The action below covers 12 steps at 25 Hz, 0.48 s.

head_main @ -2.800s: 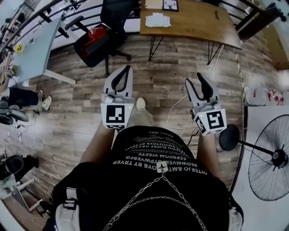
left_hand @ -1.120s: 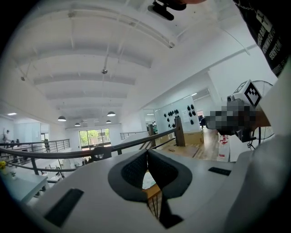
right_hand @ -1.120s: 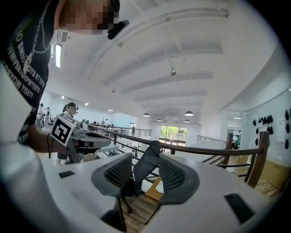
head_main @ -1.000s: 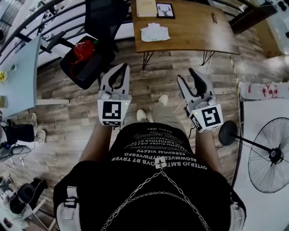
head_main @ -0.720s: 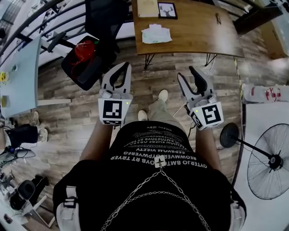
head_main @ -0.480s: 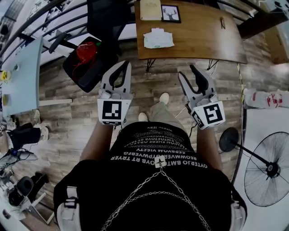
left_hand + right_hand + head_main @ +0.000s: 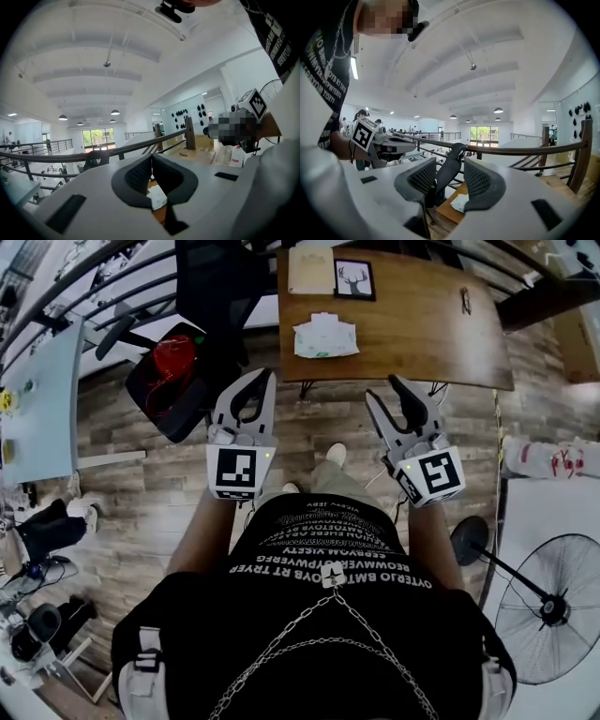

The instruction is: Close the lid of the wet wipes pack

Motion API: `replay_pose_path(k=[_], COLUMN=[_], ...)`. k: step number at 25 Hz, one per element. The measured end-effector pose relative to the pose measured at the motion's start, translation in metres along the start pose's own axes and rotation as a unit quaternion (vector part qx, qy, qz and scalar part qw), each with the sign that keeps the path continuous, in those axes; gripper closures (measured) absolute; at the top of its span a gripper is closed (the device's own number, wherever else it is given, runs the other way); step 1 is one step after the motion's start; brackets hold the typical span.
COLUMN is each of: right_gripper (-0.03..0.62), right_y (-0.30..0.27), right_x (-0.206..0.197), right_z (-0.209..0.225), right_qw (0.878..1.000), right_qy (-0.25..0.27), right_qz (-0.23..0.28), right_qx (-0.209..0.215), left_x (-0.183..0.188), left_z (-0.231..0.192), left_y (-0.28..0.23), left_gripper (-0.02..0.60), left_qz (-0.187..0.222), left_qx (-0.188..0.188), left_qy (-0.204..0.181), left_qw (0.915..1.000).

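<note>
Here the room is a large open office with a floor of grey-brown wooden planks (image 7: 141, 493). At the top of the head view stands a wooden table (image 7: 422, 334) on thin black legs. On its far part lie a framed picture of a deer (image 7: 354, 279) and, just left of it, a beige sheet (image 7: 311, 270). At the upper left there is a black office chair (image 7: 220, 277) with a red thing (image 7: 174, 354) on its seat, and further left a pale blue table (image 7: 47, 399). A standing fan (image 7: 548, 610) is at the lower right. The person's black shirt with white print fills the bottom of the frame.

The wet wipes pack (image 7: 325, 337) lies on the wooden table near its front edge, towards the table's left end. It is white with some pale green on it and looks a little crumpled. It is too small to tell whether its lid is up or flat.

Both grippers are held in the air over the floor, below the table in the frame and well apart from the pack. The left gripper (image 7: 269, 379) has its jaws together, the tips touching, with nothing between them. The right gripper (image 7: 382, 390) has its jaws apart and is empty; through its gap only the distant chair and the table edge show.
</note>
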State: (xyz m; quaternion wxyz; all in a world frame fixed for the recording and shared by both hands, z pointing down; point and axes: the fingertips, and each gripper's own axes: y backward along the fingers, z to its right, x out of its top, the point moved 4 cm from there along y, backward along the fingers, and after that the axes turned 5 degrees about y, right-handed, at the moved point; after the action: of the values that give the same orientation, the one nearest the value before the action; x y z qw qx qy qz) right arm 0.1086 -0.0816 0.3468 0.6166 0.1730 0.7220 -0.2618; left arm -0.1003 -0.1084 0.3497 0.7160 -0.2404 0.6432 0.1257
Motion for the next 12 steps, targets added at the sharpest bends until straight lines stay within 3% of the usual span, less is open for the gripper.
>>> replay_pose_path(k=[12], right_gripper=[0.421], right_y=[-0.033], right_x=[0.011], right_z=[0.052], right_qw=[0.999], right_qy=[0.001], right_qz=[0.013], right_qx=[0.038], left_x=[0.023], left_z=[-0.006], left_y=[-0.045], left_gripper=[0.554], left_qz=[0.003], left_qx=[0.038], left_qy=[-0.002], left_qw=[0.9993])
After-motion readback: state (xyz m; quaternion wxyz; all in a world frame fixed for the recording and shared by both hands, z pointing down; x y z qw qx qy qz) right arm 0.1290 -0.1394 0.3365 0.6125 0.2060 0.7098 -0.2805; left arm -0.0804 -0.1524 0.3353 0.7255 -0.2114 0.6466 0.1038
